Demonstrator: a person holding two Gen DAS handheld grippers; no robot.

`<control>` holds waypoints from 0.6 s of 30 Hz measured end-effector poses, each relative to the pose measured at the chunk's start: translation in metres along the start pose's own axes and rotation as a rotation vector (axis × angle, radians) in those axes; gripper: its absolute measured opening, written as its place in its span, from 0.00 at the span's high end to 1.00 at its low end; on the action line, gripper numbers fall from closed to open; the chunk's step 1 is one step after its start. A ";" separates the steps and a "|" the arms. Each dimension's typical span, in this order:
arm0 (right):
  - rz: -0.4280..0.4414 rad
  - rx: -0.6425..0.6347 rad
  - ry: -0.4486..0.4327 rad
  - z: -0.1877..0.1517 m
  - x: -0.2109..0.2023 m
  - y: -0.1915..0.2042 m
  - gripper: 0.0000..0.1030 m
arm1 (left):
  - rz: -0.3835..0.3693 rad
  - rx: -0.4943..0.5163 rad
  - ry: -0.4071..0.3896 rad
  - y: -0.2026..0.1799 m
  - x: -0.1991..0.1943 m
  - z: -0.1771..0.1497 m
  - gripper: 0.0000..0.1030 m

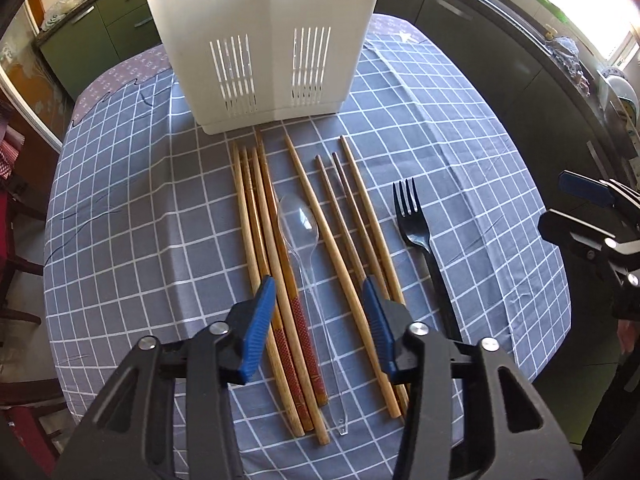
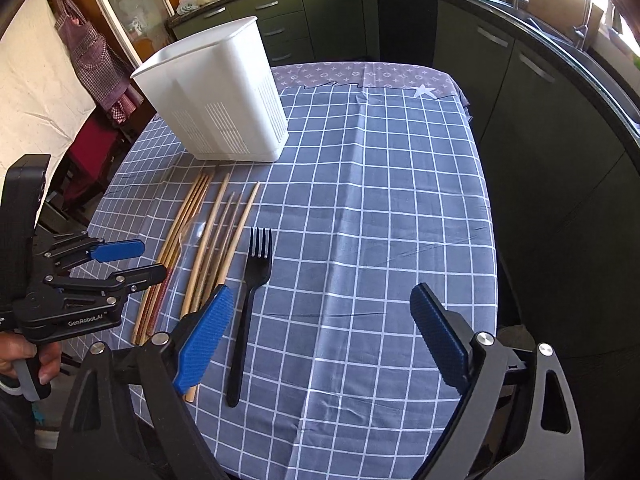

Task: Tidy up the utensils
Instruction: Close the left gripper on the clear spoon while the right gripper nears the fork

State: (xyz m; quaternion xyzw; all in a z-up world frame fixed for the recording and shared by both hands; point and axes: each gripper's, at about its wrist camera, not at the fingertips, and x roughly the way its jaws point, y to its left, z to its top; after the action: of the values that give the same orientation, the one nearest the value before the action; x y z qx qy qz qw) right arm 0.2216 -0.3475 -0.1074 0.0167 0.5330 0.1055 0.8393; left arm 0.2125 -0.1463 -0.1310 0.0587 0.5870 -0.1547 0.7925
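I am looking down on a table under a grey-blue cloth with a white grid (image 2: 380,184), and at its far side stands the tall white plastic utensil holder with slotted lower walls (image 1: 260,40), upright and, as far as either view lets me see, with nothing poking above its rim; its inside is hidden from me. Just in front of the holder's base lie the wooden chopsticks (image 1: 256,240), side by side with their thin ends toward the holder: a tight bunch of four on the left, two of them with red patterned butts, then a looser group of four to the right, two of which are darker and thinner. Between the two groups rests a clear plastic spoon (image 1: 298,220), bowl toward the holder, and apart on the right lies a black plastic fork (image 1: 416,224), tines also toward the holder. My left gripper (image 1: 320,312) hangs above the near ends of the chopsticks and the spoon handle, jaws spread wide and holding nothing; my right gripper (image 2: 320,332) hovers over bare cloth just right of the fork handle, likewise wide open and empty. I judge the sorting has not begun: everything is on the cloth. The next move, I think, is to lower the left gripper and close on one piece, and the spoon will be hard because it lies flat and close against its neighbours.
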 end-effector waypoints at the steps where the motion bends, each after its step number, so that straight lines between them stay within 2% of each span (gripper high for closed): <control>1: -0.002 -0.005 0.000 -0.001 0.001 0.000 0.22 | 0.002 -0.002 0.012 0.000 0.004 0.002 0.66; 5: -0.019 -0.035 0.004 -0.006 0.003 0.004 0.29 | 0.011 -0.004 0.052 -0.002 0.016 0.008 0.78; 7: -0.025 -0.043 -0.005 -0.007 0.003 0.004 0.30 | 0.022 -0.003 0.064 -0.003 0.020 0.010 0.80; 18: 0.000 -0.045 -0.012 -0.009 0.003 0.004 0.30 | 0.057 0.003 0.112 -0.010 0.047 0.022 0.80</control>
State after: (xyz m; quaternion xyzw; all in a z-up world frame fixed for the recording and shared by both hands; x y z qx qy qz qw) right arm 0.2140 -0.3439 -0.1138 -0.0014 0.5255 0.1175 0.8426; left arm 0.2414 -0.1702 -0.1682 0.0851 0.6283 -0.1296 0.7624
